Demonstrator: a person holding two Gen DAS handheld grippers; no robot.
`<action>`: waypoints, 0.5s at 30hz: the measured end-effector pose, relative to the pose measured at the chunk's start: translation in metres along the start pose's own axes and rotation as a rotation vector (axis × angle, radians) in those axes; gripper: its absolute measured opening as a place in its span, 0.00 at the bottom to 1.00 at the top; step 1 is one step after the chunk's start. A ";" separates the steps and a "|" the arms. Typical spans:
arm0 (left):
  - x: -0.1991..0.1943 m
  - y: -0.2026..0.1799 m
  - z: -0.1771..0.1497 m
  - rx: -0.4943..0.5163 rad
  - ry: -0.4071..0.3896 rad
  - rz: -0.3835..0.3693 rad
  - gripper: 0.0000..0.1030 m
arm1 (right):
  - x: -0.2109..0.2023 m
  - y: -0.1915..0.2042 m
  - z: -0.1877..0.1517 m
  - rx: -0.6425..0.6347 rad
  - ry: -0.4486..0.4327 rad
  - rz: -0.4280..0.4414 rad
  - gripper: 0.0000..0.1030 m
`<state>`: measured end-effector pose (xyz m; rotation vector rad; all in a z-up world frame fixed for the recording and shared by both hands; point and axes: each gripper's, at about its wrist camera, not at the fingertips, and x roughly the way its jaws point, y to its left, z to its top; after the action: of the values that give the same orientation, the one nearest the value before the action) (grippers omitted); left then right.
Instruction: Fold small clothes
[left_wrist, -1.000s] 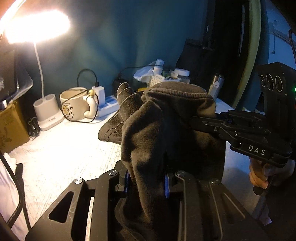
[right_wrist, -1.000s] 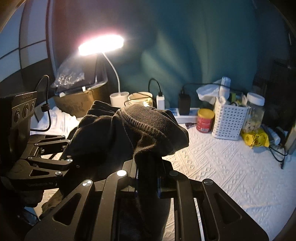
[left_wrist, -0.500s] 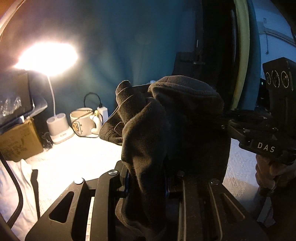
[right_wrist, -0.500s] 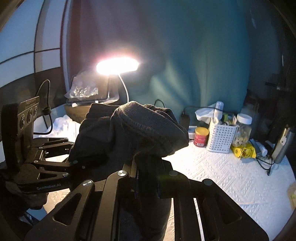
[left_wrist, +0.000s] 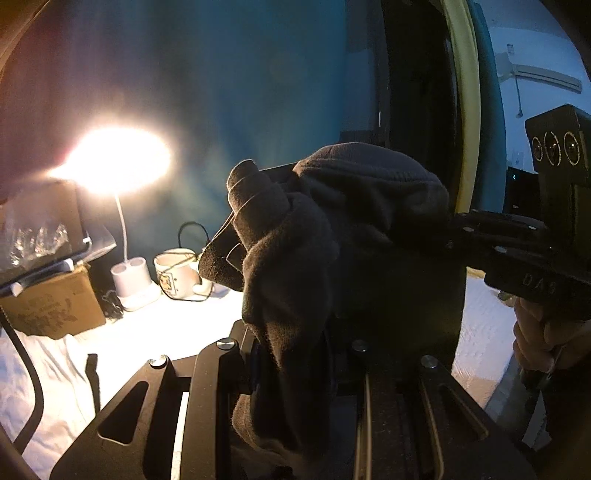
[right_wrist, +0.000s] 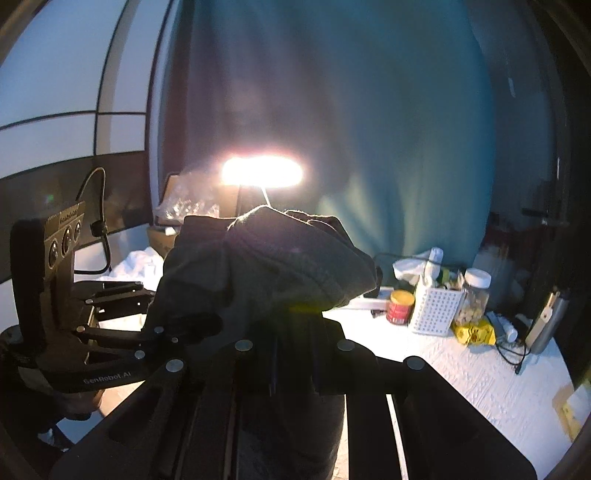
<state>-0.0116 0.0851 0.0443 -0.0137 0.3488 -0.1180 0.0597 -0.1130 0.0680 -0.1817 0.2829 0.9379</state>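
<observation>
Both views have tilted up since a second ago: the lit lamp (left_wrist: 110, 162) has slid from the upper-left corner toward the middle left of the left wrist view, the mug (left_wrist: 175, 271) and the white tabletop (left_wrist: 155, 332) have sunk lower in frame, and the dark garment (left_wrist: 332, 236) now hangs against the teal curtain (right_wrist: 369, 147) instead of against the clutter. That garment, a soft dark knit with what looks like a ribbed band, fills the centre of both pictures, held up off the tabletop between the two tools. The left tongs (left_wrist: 291, 365) are clamped on a thick bunch of its cloth at lower centre; the right tongs (right_wrist: 291, 362) are nearly closed on another fold, though backlight hides the pads there. Doing this step well probably means keeping both grips firm, drawing the two held points apart until the cloth hangs flat and unbunched, then lowering it squarely onto open tabletop before making any crease; letting go too soon could drop it in a heap. Only the left wrist view shows the mug, the cardboard box (left_wrist: 55, 306) at left and the hand (left_wrist: 543, 339) on the right tool at right edge. Only the right wrist view shows the red tin (right_wrist: 400, 306), white basket (right_wrist: 436, 312), jar (right_wrist: 474, 295) and yellow packet (right_wrist: 474, 332) at right, items worth steering clear of when setting down.
</observation>
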 end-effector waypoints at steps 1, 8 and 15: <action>-0.005 -0.001 0.001 0.003 -0.007 0.002 0.23 | -0.003 0.003 0.002 -0.004 -0.009 0.000 0.14; -0.036 0.009 0.003 -0.009 -0.069 0.020 0.23 | -0.021 0.029 0.018 -0.055 -0.064 0.019 0.14; -0.070 0.022 0.009 -0.018 -0.127 0.053 0.23 | -0.031 0.059 0.037 -0.093 -0.124 0.064 0.14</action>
<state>-0.0718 0.1149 0.0755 -0.0297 0.2227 -0.0612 0.0005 -0.0928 0.1108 -0.2001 0.1315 1.0225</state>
